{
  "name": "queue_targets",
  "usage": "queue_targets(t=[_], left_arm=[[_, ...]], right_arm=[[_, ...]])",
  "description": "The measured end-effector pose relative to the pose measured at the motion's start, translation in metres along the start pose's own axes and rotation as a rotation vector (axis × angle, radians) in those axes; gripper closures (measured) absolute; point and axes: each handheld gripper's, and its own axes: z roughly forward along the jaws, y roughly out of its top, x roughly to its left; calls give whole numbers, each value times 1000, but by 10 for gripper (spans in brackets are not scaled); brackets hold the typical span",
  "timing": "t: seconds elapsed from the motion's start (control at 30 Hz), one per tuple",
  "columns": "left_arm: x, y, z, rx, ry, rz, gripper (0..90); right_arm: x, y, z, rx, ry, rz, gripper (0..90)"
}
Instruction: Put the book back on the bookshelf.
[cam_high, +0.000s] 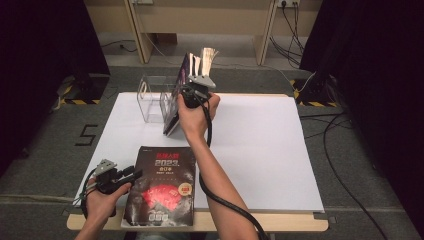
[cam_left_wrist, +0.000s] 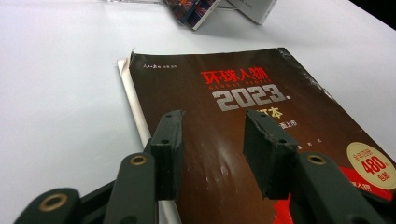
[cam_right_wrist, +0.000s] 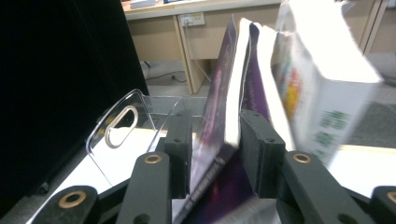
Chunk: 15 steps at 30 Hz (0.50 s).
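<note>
A dark book (cam_high: 160, 185) with a red picture and "2023" on its cover (cam_left_wrist: 261, 93) lies flat at the table's front left. My left gripper (cam_high: 132, 173) hovers over its near left corner, open (cam_left_wrist: 215, 126), with nothing between the jaws. At the back centre a purple book (cam_high: 175, 105) stands tilted against a clear acrylic holder (cam_high: 152, 100). My right gripper (cam_high: 192, 89) is up at that book's top edge. Its jaws stand on either side of the purple book (cam_right_wrist: 224, 93), open (cam_right_wrist: 215, 126). A white book (cam_right_wrist: 322, 70) leans just right of it, blurred.
A white sheet (cam_high: 260, 140) covers the table; its right half is bare. The clear holder's handle slot (cam_right_wrist: 121, 121) is left of the jaws. Wooden desk legs (cam_high: 142, 35) stand beyond, cables (cam_high: 340, 130) run on the floor at right, and dark curtains hang at both sides.
</note>
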Motion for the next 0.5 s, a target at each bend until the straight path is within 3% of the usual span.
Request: queue_targets(t=[0.27, 0.3, 0.5], left_arm=[[0, 1, -1, -6, 0, 3, 571], [0, 0, -1, -8, 0, 2, 570], [0, 1, -1, -10, 2, 2, 570]], right_arm=[[-11, -10, -24, -27, 22, -15, 773], [-15, -14, -31, -31, 32, -6, 847], [-22, -27, -35, -1, 38, -11, 895]])
